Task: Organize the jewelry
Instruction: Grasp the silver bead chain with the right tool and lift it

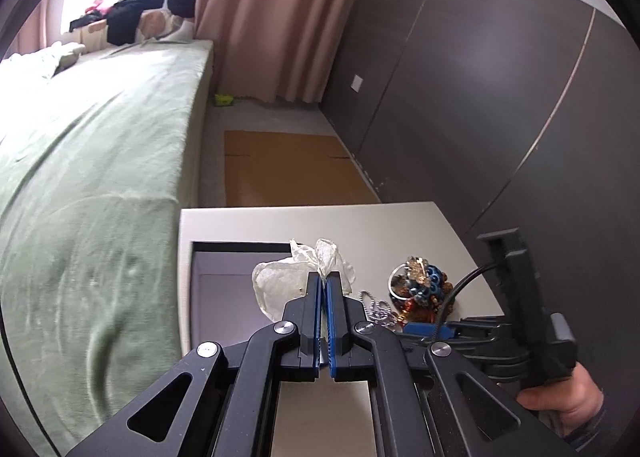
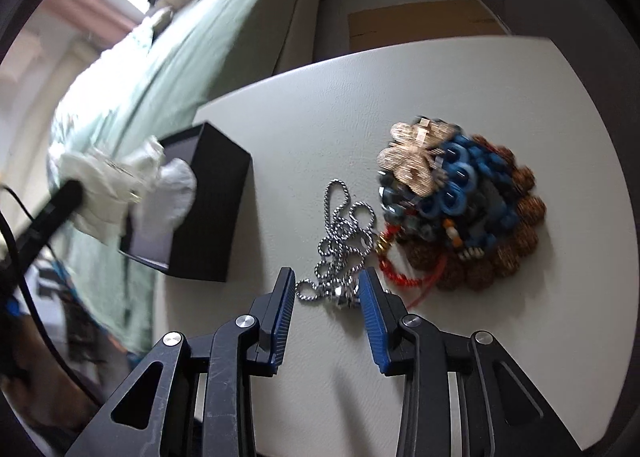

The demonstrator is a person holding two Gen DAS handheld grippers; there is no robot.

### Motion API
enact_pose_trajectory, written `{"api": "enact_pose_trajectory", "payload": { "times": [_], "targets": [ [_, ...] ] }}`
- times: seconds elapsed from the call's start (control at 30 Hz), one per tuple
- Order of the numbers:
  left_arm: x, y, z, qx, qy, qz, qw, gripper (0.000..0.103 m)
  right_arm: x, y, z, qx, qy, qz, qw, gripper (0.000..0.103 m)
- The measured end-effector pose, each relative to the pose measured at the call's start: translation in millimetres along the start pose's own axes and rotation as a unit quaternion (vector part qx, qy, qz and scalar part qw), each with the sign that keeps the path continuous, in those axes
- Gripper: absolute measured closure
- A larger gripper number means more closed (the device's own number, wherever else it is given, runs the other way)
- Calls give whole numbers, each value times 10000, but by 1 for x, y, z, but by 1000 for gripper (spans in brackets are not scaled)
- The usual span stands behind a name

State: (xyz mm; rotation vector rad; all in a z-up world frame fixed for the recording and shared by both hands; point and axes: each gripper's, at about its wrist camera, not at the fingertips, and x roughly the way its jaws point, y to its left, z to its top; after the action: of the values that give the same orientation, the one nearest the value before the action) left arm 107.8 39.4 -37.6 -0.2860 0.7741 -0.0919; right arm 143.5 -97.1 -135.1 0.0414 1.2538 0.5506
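My left gripper [image 1: 325, 277] is shut on a crumpled white sheer pouch [image 1: 280, 281], held above an open black box [image 1: 240, 244]. The right wrist view shows the same pouch [image 2: 120, 181] hanging over the box [image 2: 208, 217]. On the white table [image 2: 400, 77] lies a silver ball chain [image 2: 344, 233], beside a heap of jewelry [image 2: 460, 209] with blue rings, brown beads, a red cord and a gold butterfly piece [image 2: 416, 161]. My right gripper [image 2: 327, 287] points down at the table, its jaws partly apart, and the chain's near end lies between its fingertips. I see no firm pinch.
A bed with a green cover [image 1: 100, 177] runs along the left of the table. Flat cardboard [image 1: 288, 169] lies on the floor beyond it. A dark grey wall panel [image 1: 500, 97] stands at the right, with pink curtains [image 1: 272, 17] at the back. A hand [image 1: 560, 401] grips the right tool.
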Motion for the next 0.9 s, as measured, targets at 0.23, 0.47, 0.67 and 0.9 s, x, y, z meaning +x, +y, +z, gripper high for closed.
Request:
{"api": "enact_pose_trajectory", "payload": {
  "times": [0.23,0.47,0.67,0.9],
  "targets": [
    [-14,16,2,-179,-86,33,9998,101,16,9,-4,-381,300,-587,9971,67],
    [-25,28,5,-335,-197,14,9992,101,20,34,-17,-1108,347,-1423,9830,76],
    [-40,42,11,-587,-387,-44,9975,101,16,43,-26,-1181,296,-1306,9839,86],
    [-52,48,15,-630,-550,-140,9964,101,-48,41,-22,-658,-376,-671,9949,86]
  ]
}}
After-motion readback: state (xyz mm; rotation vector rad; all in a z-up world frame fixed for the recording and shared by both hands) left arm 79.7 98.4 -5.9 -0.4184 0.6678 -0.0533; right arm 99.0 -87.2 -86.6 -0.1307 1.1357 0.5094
